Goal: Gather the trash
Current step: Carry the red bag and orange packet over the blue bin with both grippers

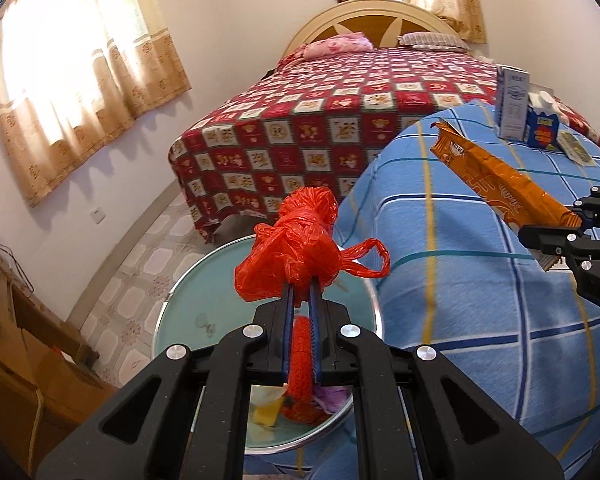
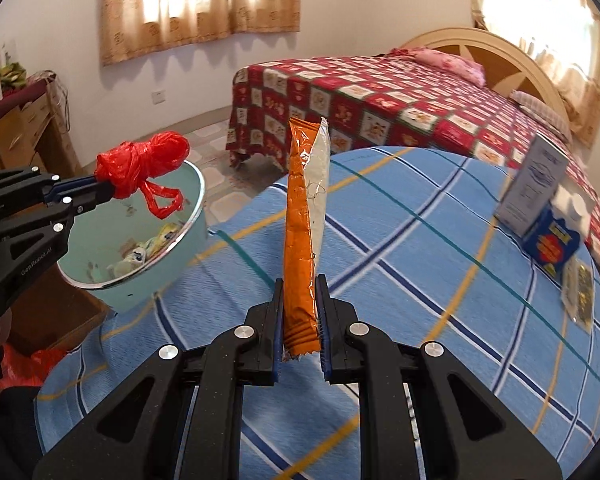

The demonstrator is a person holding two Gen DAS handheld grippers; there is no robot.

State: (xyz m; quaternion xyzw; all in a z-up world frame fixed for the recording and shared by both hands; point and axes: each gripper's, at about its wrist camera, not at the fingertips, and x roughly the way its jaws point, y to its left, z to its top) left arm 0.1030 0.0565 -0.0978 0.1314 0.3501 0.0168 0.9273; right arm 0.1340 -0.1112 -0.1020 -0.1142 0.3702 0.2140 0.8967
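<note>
Cartons [image 2: 540, 216]: two; wrapper [image 2: 300, 240], bag [image 1: 300, 248]: one each.

The left gripper [image 1: 302, 280] hides much of the pale green bin [image 1: 172, 304] below it, so the scraps inside stay unclear. Beside the bin, the blue checked cloth [image 2: 400, 216] runs off the frame, and print on the white carton [image 2: 534, 186] is unreadable.

A home bedroom: ahead of the grippers stands a bed [image 1: 340, 120] with a red patterned cover, pillows [image 1: 336, 46] and a rounded headboard [image 1: 380, 20]. Curtained windows [image 1: 80, 72] and a tiled floor [image 1: 148, 260] lie beyond.
</note>
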